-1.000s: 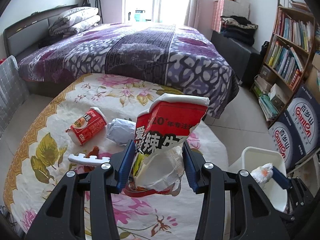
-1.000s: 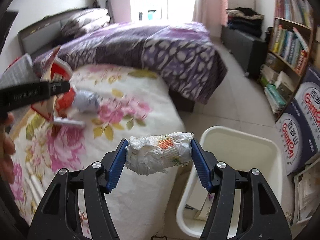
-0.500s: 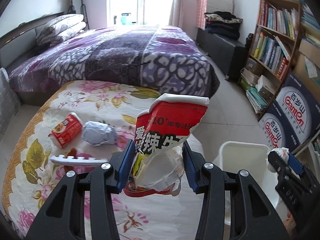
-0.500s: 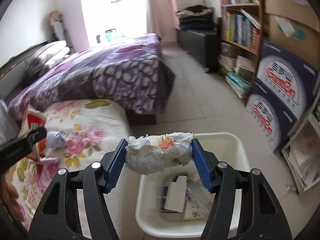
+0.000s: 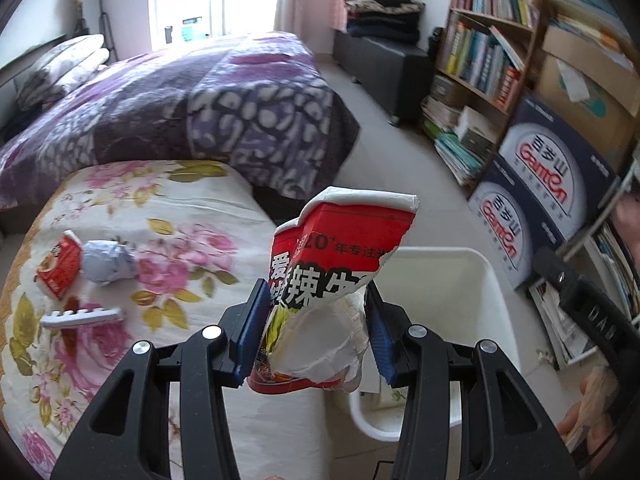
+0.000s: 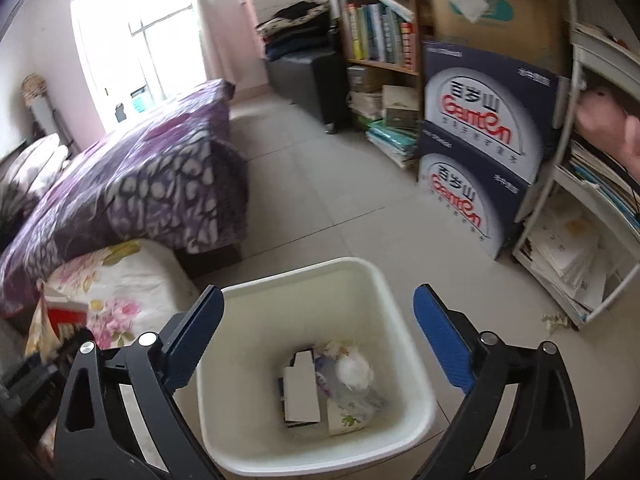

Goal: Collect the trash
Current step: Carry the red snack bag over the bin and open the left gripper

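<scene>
Item: torn red-and-white snack wrapper [image 5: 336, 280], upright, clamped in my left tool [image 5: 316, 332]. White plastic bin [image 6: 404, 360] just ahead-right. My right tool [image 6: 316, 332] opening, empty, directly above bin.

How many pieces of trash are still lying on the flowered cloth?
3, all near its left side: a small red packet, a crumpled grey paper ball right beside it, and a white comb-like strip just in front. The left gripper's arms may hide more.
</scene>
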Tool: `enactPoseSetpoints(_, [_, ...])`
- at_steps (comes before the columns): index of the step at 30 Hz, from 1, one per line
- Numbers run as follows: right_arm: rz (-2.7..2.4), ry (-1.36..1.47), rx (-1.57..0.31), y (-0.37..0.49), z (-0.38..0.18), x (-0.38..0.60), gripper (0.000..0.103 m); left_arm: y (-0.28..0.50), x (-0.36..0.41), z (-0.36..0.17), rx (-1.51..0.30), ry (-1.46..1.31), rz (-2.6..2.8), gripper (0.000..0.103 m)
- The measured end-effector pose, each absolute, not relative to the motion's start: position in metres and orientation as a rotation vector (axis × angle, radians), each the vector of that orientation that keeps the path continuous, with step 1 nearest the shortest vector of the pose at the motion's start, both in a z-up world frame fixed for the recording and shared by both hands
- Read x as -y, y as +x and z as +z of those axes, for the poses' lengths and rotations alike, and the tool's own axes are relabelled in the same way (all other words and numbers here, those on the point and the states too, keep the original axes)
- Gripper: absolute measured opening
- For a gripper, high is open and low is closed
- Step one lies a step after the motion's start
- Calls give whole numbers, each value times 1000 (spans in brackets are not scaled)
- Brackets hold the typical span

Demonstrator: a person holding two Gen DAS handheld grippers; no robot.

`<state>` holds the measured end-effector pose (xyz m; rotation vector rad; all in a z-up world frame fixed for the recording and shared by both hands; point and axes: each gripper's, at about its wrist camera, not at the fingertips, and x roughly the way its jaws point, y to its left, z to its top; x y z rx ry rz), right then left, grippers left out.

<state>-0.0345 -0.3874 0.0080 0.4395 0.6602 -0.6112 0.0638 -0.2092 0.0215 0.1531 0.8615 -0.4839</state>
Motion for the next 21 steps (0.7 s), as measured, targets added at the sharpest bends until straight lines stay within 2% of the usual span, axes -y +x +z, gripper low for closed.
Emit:
enactPoseSetpoints(13, [-668, 596, -611, -66, 13, 434, 96, 52, 262, 9, -937, 145, -621, 47])
enactPoseSetpoints(16, [-680, 625, -603, -72, 12, 443, 96, 53, 273, 5, -973, 120, -687, 51])
enactPoseSetpoints(19, [-689, 640, -598, -77, 12, 449, 96, 50, 280, 4, -970, 108, -712, 73])
enactPoseSetpoints(21, [-694, 650, -593, -78, 13, 452, 96, 47, 283, 4, -964, 112, -723, 73])
